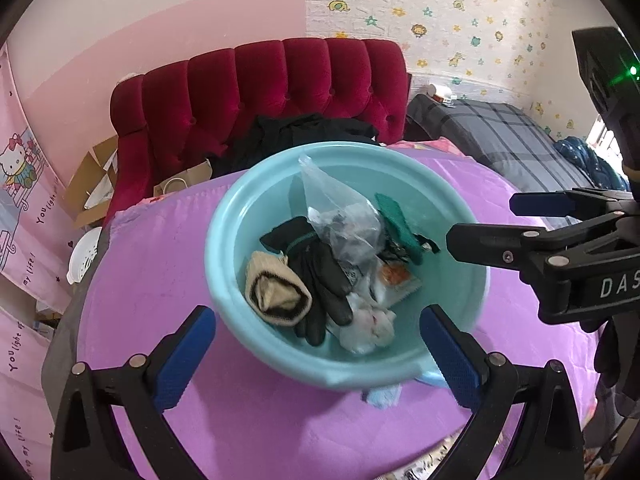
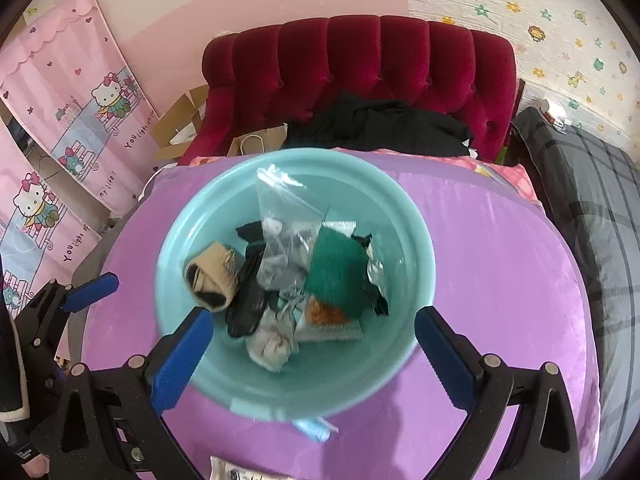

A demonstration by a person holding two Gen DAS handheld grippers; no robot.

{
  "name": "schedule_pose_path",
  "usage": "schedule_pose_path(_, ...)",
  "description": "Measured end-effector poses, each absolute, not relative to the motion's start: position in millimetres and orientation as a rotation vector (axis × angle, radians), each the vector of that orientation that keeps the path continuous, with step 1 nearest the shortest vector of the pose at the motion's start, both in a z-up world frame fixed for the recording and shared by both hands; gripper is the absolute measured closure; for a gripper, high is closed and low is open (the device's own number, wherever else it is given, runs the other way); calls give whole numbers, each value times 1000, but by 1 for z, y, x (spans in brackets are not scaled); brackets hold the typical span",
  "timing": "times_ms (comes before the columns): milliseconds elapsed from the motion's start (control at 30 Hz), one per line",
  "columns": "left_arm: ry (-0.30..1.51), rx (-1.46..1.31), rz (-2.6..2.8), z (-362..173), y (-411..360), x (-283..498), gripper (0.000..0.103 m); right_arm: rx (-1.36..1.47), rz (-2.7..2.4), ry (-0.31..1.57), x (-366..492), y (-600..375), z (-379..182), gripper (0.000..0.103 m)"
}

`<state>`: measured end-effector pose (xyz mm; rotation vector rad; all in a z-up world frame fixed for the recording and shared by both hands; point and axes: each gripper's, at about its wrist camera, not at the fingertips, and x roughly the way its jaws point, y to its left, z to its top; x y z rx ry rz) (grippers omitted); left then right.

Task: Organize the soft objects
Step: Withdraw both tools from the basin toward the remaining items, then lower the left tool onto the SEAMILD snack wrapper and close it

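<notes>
Clearly a home, a child's or family bedroom by the look of it. Deep red tufted velvet headboard [image 2: 360, 68] against a pink wall [image 1: 152, 20], dark clothes heaped [image 2: 380, 124] at its foot. Cartoon-cat curtain [image 2: 76, 104] hanging on the left, pastel wallpaper with stars, flowers and little animals [image 1: 460, 12] on the right. Grey plaid bedding [image 1: 504, 132] along that wall. Shiny lilac quilt [image 2: 500, 260] spread across the foreground, a turquoise plastic basin [image 2: 408, 216] of gloves, socks and bags sitting on it. Open cardboard box [image 1: 96, 176] and a paper carrier bag [image 2: 260, 140] tucked beside the headboard. Lived-in, domestic, nothing commercial.
</notes>
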<state>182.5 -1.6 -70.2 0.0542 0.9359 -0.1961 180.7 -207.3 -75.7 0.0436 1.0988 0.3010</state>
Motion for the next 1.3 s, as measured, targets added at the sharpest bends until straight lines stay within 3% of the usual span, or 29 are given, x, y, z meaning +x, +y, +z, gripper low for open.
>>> schedule_pose_path(533, 922, 72, -215, -64, -13, 113, 0, 54, 258, 1083, 105, -232, -65, 0)
schedule_pose_path(1300, 1008, 108, -269, -118, -33, 37, 0, 49, 225, 1097, 13, -252, -112, 0)
